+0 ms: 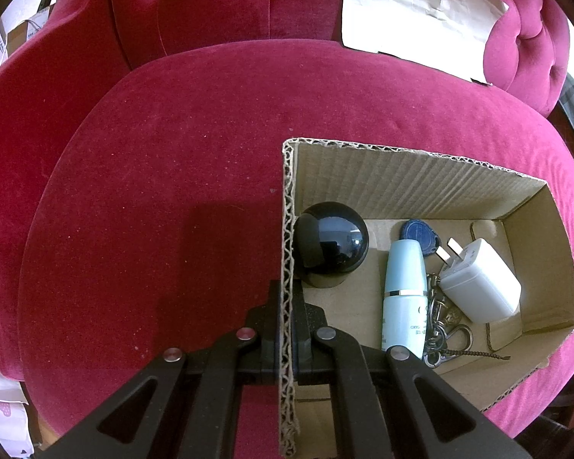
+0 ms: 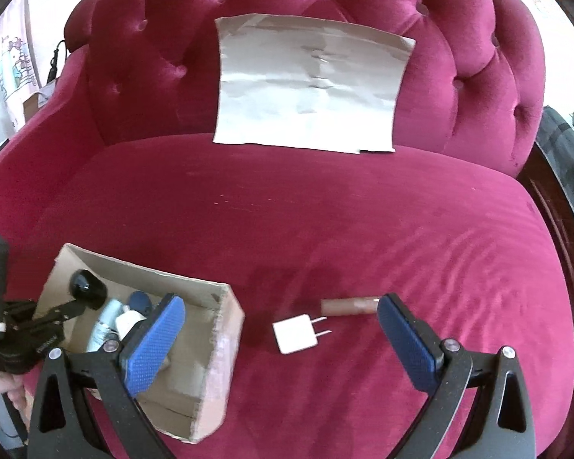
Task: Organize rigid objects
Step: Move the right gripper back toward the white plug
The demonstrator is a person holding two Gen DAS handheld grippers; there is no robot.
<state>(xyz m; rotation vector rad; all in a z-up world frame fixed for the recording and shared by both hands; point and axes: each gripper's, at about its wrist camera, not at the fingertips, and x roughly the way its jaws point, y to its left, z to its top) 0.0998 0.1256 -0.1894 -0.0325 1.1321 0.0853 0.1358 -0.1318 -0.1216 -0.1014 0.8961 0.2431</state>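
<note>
A cardboard box (image 1: 401, 183) sits on the red velvet sofa seat (image 1: 172, 176). My left gripper (image 1: 287, 306) is shut on the box's left wall. Inside lie a black ball-shaped device (image 1: 331, 246), a pale blue bottle (image 1: 403, 294), a blue key fob (image 1: 419, 235), a white charger (image 1: 478, 281) and a bunch of keys (image 1: 440, 321). In the right wrist view my right gripper (image 2: 281, 300) is open above the seat, right of the box (image 2: 225, 344). Between its blue pads (image 2: 153, 340) lie a white plug adapter (image 2: 295, 332) and a brown cylinder (image 2: 350, 306), both untouched.
A creased pale sheet (image 2: 310, 84) leans on the tufted backrest (image 2: 141, 57). The left gripper (image 2: 38, 325) and a person's hand (image 2: 4, 397) show at the lower left. A dark wooden edge (image 2: 555, 210) borders the seat on the right.
</note>
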